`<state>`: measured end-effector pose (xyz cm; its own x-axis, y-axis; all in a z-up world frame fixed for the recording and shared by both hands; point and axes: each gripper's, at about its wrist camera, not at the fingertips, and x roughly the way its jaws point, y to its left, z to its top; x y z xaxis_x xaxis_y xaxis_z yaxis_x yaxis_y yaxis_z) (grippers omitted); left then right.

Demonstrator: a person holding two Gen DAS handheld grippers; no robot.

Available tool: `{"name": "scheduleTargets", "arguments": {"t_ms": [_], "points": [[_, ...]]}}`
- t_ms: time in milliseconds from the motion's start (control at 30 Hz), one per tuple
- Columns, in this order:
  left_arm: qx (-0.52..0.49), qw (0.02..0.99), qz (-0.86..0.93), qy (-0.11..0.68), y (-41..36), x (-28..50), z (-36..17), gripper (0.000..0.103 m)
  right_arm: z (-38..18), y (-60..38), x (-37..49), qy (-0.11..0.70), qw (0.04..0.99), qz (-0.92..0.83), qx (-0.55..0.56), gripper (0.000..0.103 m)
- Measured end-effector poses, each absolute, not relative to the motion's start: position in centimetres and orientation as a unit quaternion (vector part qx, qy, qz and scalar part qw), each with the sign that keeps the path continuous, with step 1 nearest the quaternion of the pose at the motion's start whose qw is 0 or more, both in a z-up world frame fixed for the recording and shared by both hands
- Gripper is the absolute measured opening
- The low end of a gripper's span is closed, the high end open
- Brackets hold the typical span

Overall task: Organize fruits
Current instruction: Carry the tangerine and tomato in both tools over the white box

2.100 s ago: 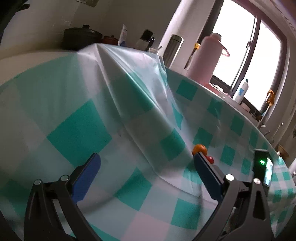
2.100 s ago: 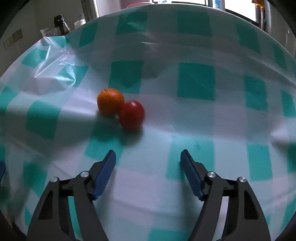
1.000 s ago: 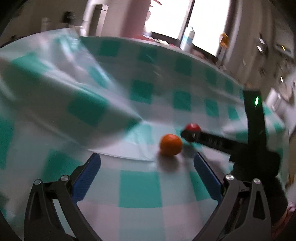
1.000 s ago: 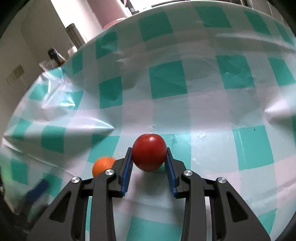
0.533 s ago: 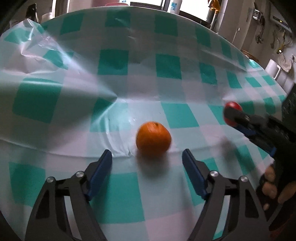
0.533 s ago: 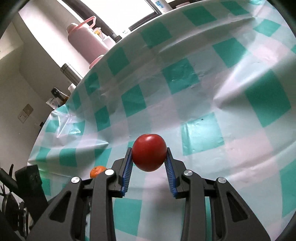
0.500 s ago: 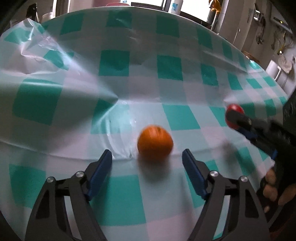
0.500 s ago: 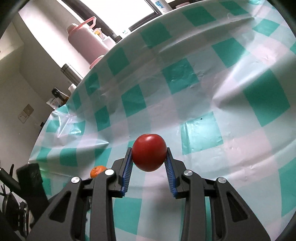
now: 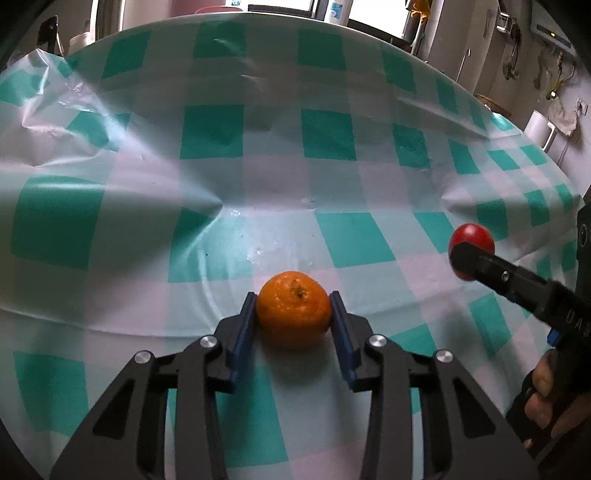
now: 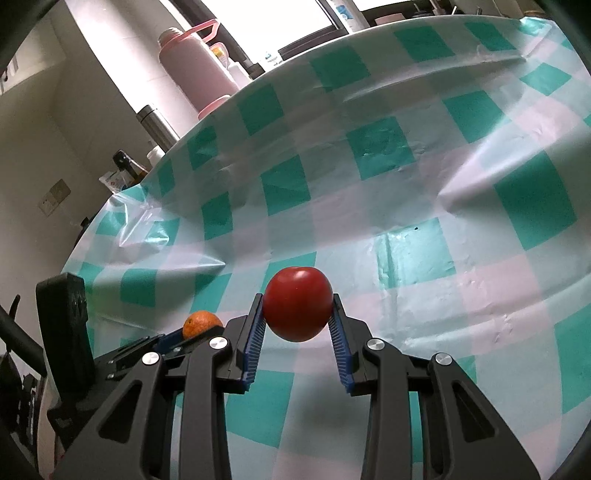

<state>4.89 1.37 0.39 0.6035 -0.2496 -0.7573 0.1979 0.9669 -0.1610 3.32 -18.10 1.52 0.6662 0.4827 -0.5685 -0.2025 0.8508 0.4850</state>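
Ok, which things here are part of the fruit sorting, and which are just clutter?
Job:
orange, gripped by left gripper
red tomato, held by right gripper

Clutter:
pink flask
steel flask
dark bottle
checked tablecloth

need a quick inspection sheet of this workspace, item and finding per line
surface: table under a wrinkled teal and white checked cloth, with raised folds at the left.
job's things: orange low on the cloth; red tomato lifted clear of it.
clutter: nothing seen on the cloth besides the fruit.
grippers: left gripper shut on the orange; right gripper shut on the tomato.
cables: cords hang on the far wall; none on the table.
surroundings: pink flask, steel flask and bottles past the table edge, bright window behind; a hand holds the right gripper.
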Motion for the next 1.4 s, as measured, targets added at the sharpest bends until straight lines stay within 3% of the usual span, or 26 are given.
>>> {"name": "scheduleTargets", "arguments": {"t_ms": [533,700,1400], "points": [[-0.117,0.925,-0.123,0.34,4.7,-1.3,3.4,0.038,1.2,-19.9,-2.1,0.344,0.877,0.221,0.253,0.035],[-0.109,0.935,-0.129,0.311,3.6,-4.7,4.7,0.038,1.7,-20.2,-5.8,0.343,0.881,0.227,0.236,0.035],[0.015,0.93,-0.178,0.322,-6.9,-11.1,4.0,0.038,2.0,-26.8,-14.9,0.314,0.914,0.177,0.187,0.035]]}}
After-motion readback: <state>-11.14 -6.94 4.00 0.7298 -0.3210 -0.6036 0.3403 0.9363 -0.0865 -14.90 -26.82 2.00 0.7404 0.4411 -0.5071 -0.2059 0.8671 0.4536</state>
